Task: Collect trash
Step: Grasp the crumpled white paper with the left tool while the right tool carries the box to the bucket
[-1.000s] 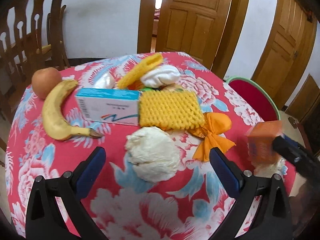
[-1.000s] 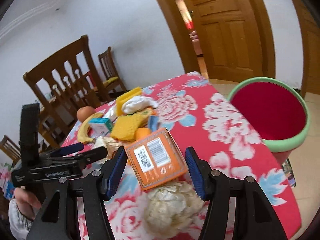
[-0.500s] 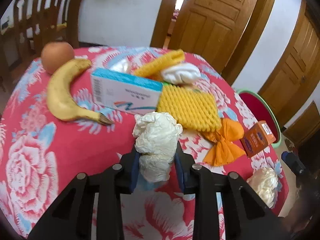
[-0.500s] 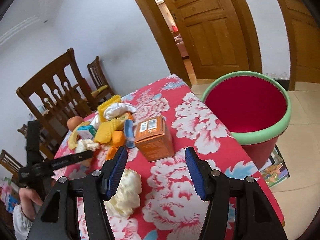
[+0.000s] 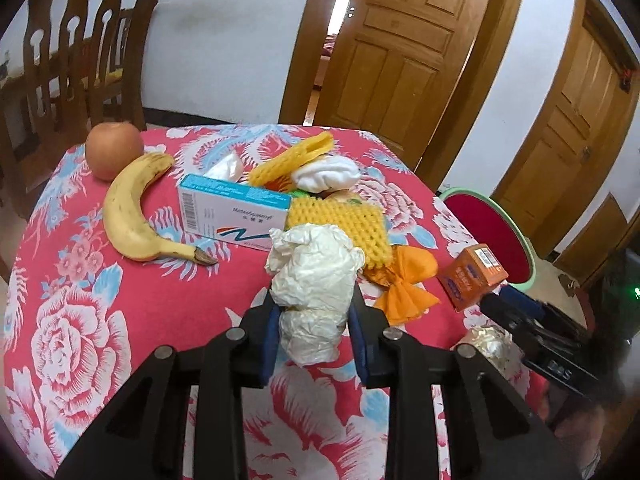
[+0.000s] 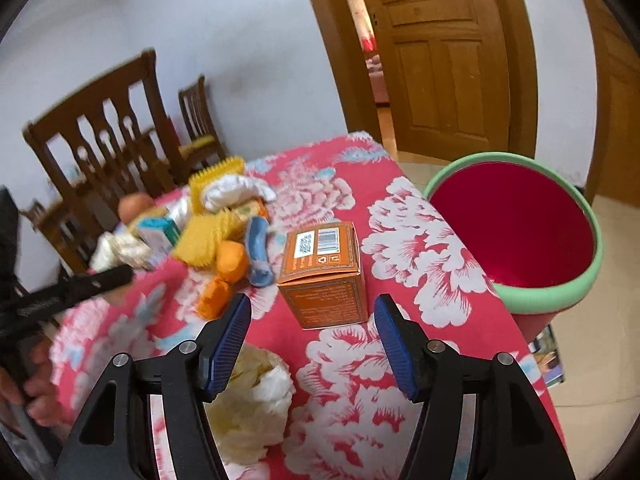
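A crumpled white paper wad (image 5: 314, 280) hangs just above the flowered tablecloth (image 5: 120, 320), and my left gripper (image 5: 314, 320) is shut on its lower half. An orange carton (image 6: 324, 276) stands upright on the table near the right edge. My right gripper (image 6: 312, 308) sits just in front of it with its jaws opening; the carton's near bottom edge lies between the fingertips (image 6: 236, 320), clear of both pads. A second pale wad (image 6: 248, 400) lies under the right gripper's left finger. The red bin with a green rim (image 6: 576, 296) stands on the floor beside the table.
At the back lie a banana (image 5: 128, 208), an apple (image 5: 114, 154), a blue-and-white box (image 5: 236, 216), yellow foam nets (image 5: 340, 220), an orange wrapper (image 5: 404, 280) and a white cloth (image 5: 324, 174). Wooden chairs (image 6: 104, 148) stand behind. The floor drops off past the table's right edge.
My left gripper closed on the white wad and lifted it slightly. My right gripper let the orange carton stand on the table, drew back, then came close to it again.
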`<action>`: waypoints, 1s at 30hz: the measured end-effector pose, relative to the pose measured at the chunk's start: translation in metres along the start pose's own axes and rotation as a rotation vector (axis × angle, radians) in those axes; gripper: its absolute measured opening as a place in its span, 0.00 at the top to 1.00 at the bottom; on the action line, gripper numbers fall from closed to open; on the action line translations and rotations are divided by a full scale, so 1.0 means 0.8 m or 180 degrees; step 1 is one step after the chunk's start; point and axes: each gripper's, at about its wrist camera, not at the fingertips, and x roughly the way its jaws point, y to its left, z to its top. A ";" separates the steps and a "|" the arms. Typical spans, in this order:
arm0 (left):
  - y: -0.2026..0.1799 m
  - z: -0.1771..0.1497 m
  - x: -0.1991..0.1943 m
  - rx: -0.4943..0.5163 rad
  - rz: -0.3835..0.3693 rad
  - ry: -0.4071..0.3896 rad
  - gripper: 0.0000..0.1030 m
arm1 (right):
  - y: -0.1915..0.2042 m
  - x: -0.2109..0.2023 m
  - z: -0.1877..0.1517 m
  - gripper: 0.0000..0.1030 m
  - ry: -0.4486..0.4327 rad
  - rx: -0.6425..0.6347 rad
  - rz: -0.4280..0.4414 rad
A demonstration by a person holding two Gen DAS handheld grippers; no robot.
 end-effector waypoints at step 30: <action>-0.173 0.067 0.045 0.0740 -0.0597 -0.0054 0.70 | -0.101 -0.022 0.066 0.52 -0.0327 0.0499 0.0182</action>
